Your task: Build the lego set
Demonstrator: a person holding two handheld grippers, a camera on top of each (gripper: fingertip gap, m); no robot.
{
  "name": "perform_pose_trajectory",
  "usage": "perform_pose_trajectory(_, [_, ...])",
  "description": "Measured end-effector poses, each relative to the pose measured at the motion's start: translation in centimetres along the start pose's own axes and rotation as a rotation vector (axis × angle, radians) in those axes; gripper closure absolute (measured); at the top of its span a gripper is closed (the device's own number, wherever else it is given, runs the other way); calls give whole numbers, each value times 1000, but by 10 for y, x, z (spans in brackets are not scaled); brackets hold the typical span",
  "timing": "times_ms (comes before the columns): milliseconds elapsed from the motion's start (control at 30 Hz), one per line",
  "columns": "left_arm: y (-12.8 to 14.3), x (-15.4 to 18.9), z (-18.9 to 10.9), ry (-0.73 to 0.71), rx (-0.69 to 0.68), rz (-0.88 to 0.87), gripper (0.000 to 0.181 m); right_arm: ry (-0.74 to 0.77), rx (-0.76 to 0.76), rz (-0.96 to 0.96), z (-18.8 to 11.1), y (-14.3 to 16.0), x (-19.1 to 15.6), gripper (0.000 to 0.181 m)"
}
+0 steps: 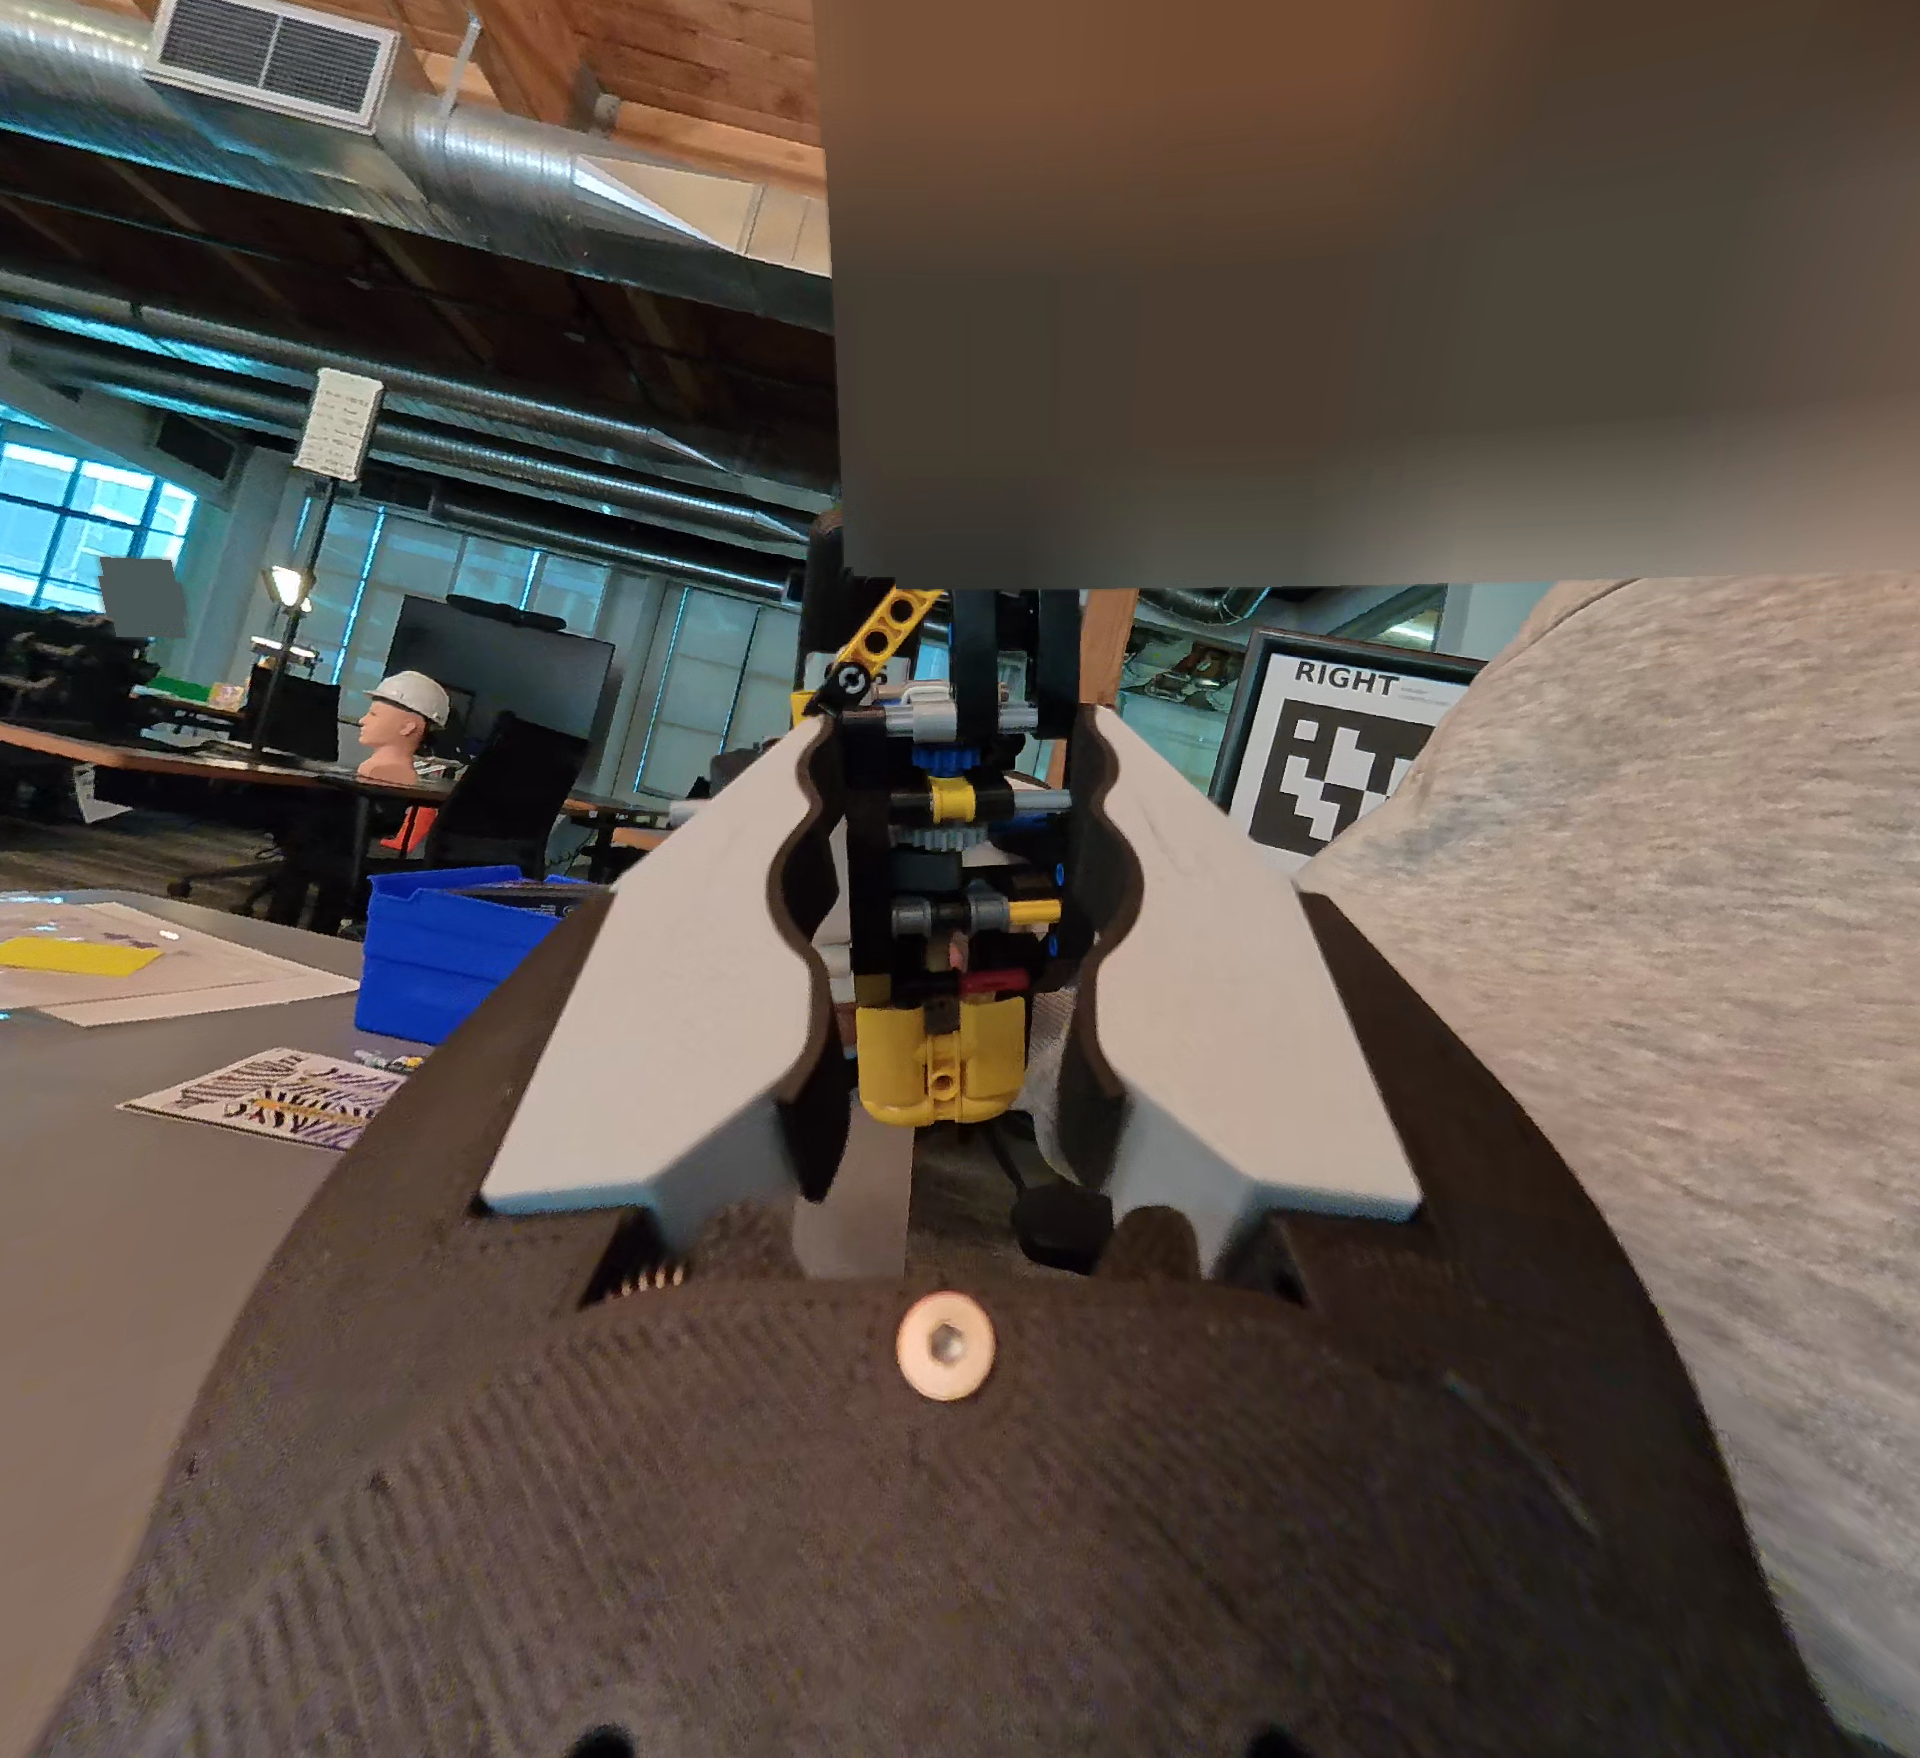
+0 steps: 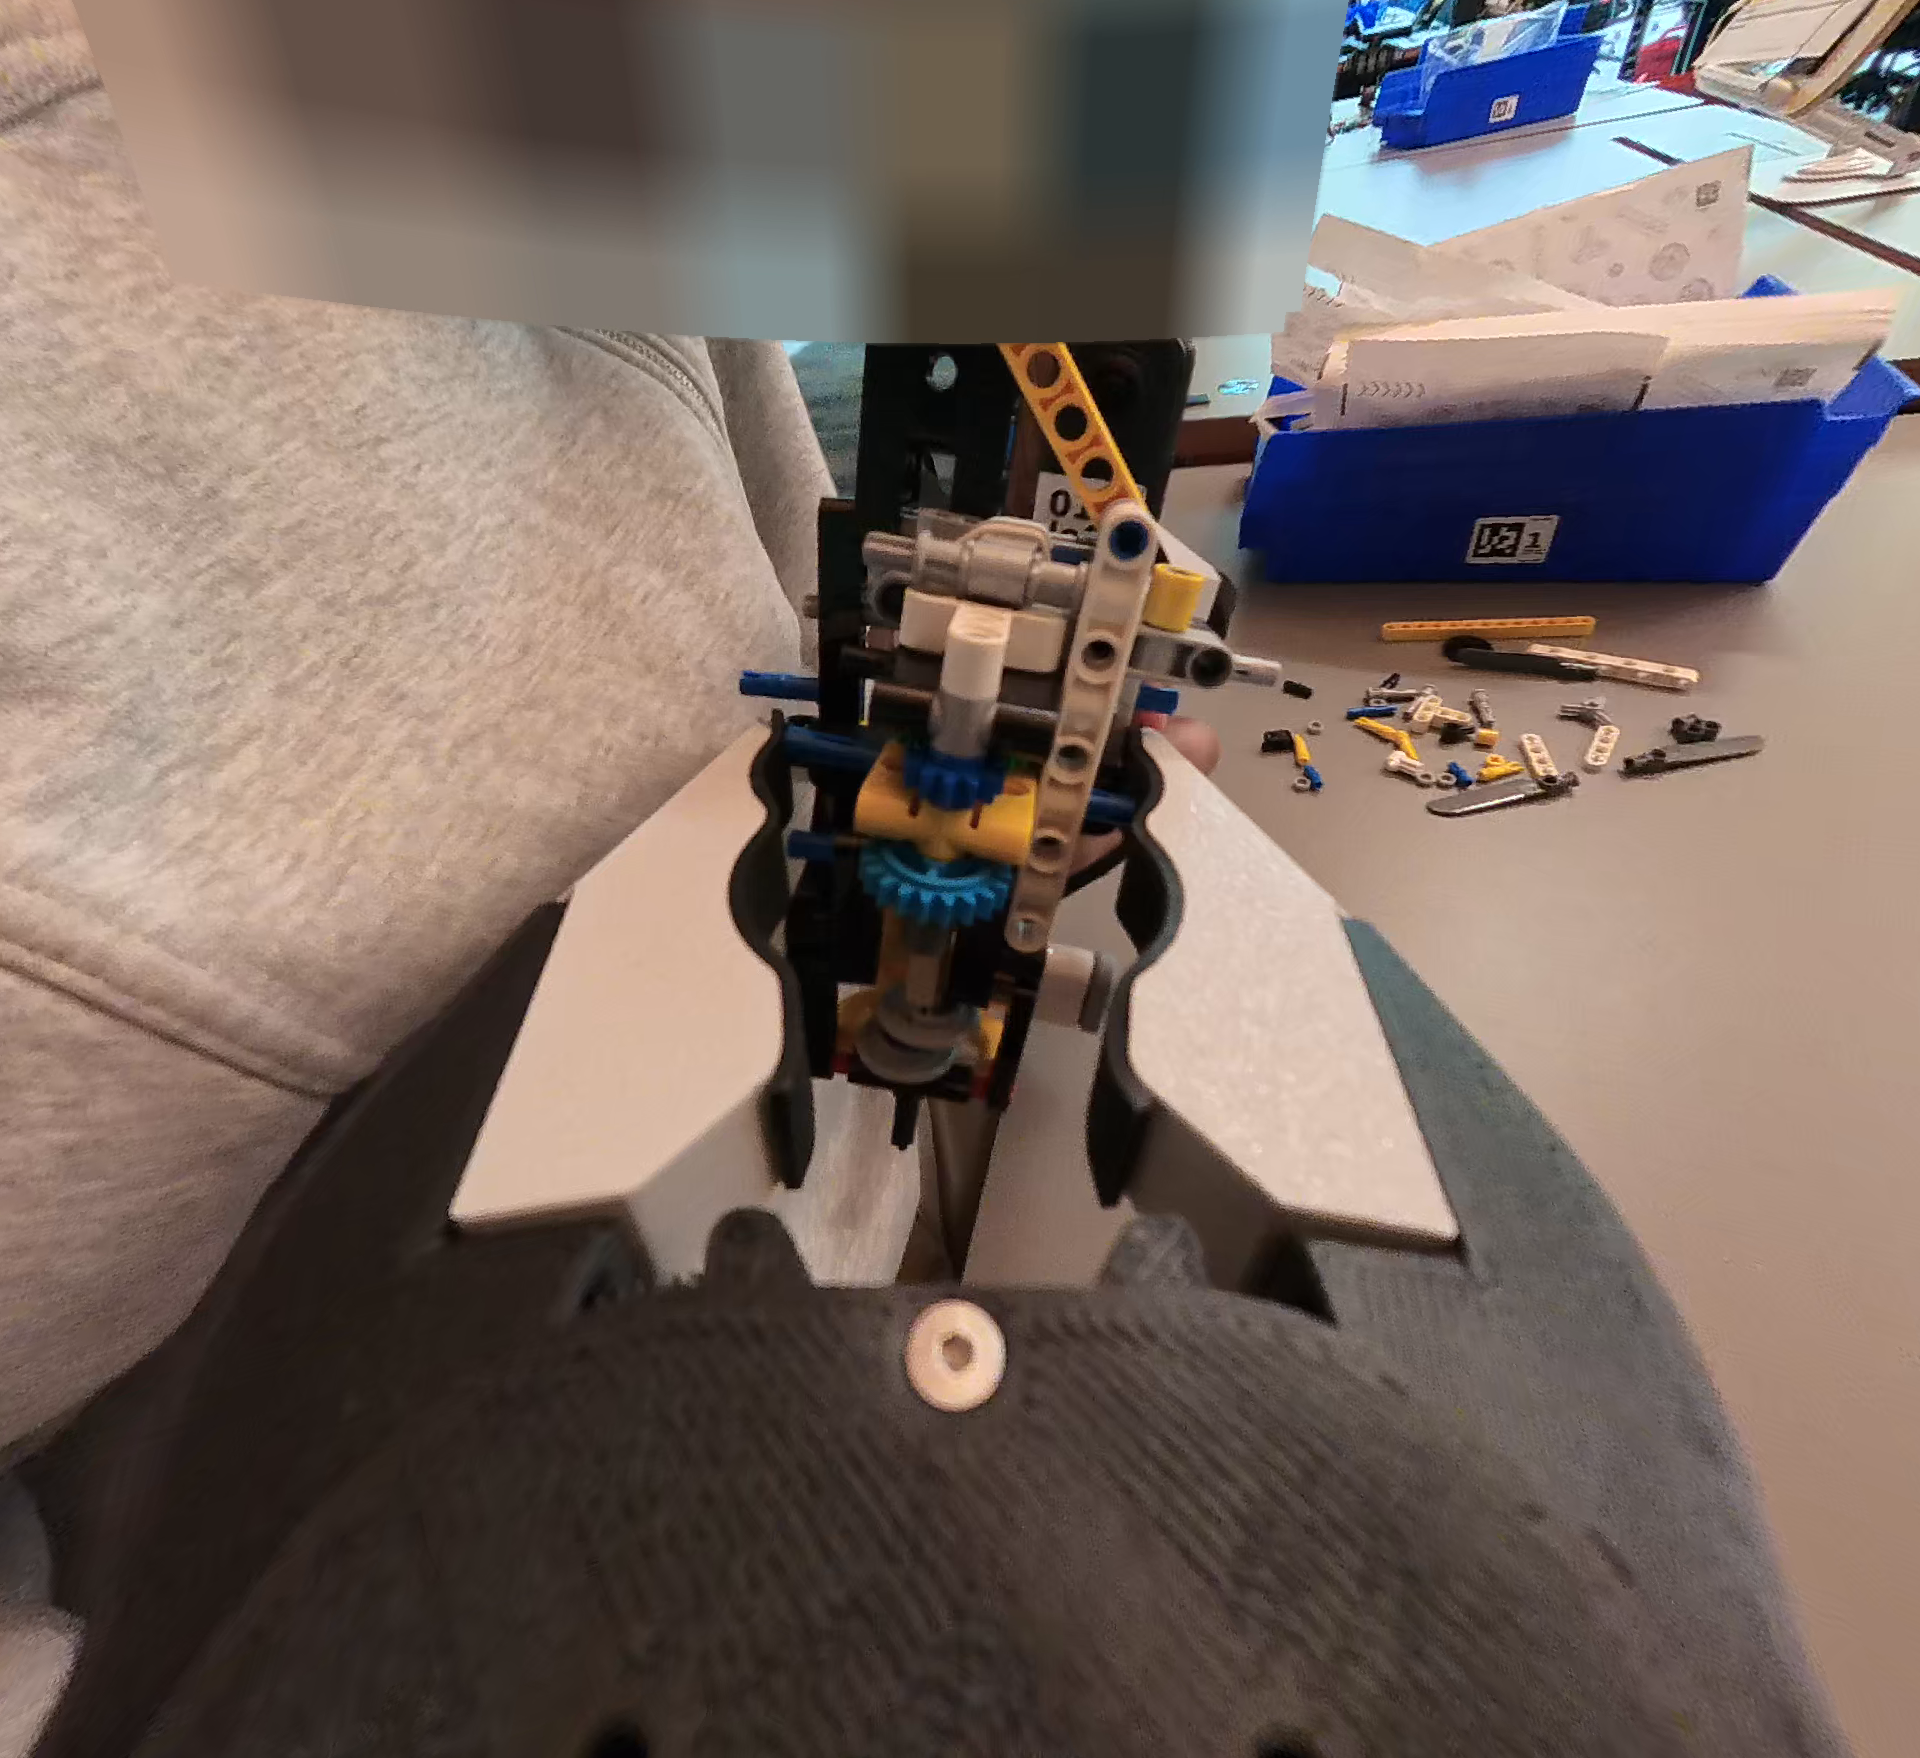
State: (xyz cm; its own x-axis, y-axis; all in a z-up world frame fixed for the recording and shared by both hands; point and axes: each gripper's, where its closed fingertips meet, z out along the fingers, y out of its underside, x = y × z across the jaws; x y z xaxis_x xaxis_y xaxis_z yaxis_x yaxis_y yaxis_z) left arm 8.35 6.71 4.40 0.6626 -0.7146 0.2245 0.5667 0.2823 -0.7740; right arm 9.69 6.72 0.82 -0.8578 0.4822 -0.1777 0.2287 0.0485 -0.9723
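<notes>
A lego model of black frames, gears, axles and yellow parts is held up in the air. My left gripper is shut on it, with the yellow end of the model nearest the camera. In the right wrist view the same model shows blue gears, a light grey beam and a slanted yellow beam. My right gripper is shut on its sides. The tag plate of the right gripper shows just behind the model in the left wrist view.
Several loose lego parts lie on the grey table. A blue bin with papers stands behind them. Another blue bin and a sticker sheet are on the left. A person's grey sweatshirt is close by. My two grippers' fingertips are within a few centimetres of each other.
</notes>
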Motion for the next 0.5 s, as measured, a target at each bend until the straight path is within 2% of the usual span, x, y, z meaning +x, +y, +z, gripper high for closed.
perform_pose_trajectory(300, [0,4,0,38,21,-8,139,34,-56,-6,1,-1,-3,119])
perform_pose_trajectory(500, [0,-1,-6,73,33,-77,138,94,-149,71,2,1,5,119])
